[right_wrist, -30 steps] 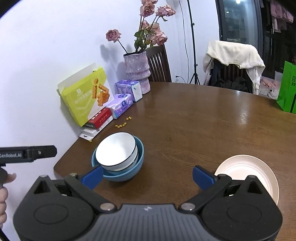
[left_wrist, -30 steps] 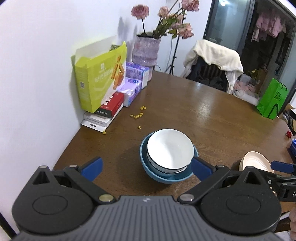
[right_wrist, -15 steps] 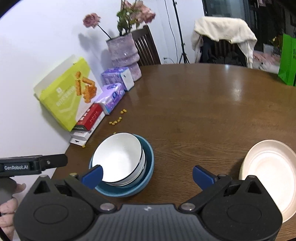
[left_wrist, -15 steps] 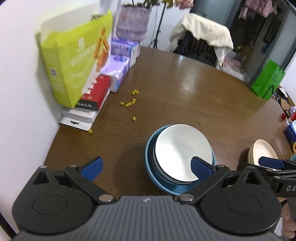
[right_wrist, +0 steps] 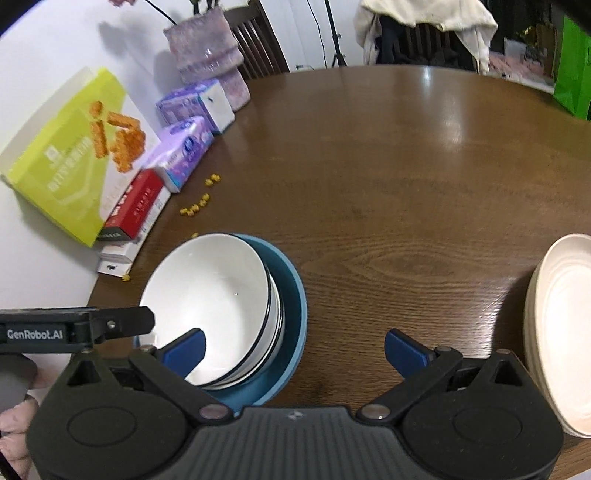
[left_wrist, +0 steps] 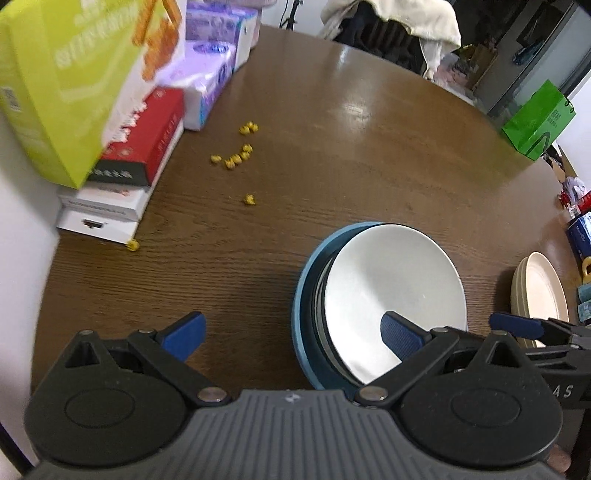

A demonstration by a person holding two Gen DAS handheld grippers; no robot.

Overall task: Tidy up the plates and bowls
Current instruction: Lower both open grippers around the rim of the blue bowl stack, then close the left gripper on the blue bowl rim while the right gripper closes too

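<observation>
A stack of white bowls (left_wrist: pixel 395 288) sits nested in a blue bowl (left_wrist: pixel 301 317) on the wooden table (left_wrist: pixel 332 147). It also shows in the right wrist view: the white bowls (right_wrist: pixel 210 291) in the blue bowl (right_wrist: pixel 291 295). My left gripper (left_wrist: pixel 291 334) is open, straddling the stack's left rim, its right finger over the white bowl. My right gripper (right_wrist: pixel 293 349) is open, straddling the stack's right rim, its left finger inside the white bowl. A stack of cream plates (right_wrist: pixel 561 325) lies to the right, also in the left wrist view (left_wrist: pixel 539 291).
Along the wall stand a yellow-green box (left_wrist: pixel 66 81), a red box (left_wrist: pixel 144 136), white boxes (left_wrist: pixel 103 214), purple tissue packs (left_wrist: pixel 210 74) and a vase (right_wrist: pixel 207 66). Yellow crumbs (left_wrist: pixel 236 158) are scattered nearby. A green bag (left_wrist: pixel 535 118) and a draped chair (right_wrist: pixel 424 26) stand beyond the table.
Both grippers have moved down and closer to the bowl stack, so their fingers now straddle its rims. The bowls and plates have not moved.
</observation>
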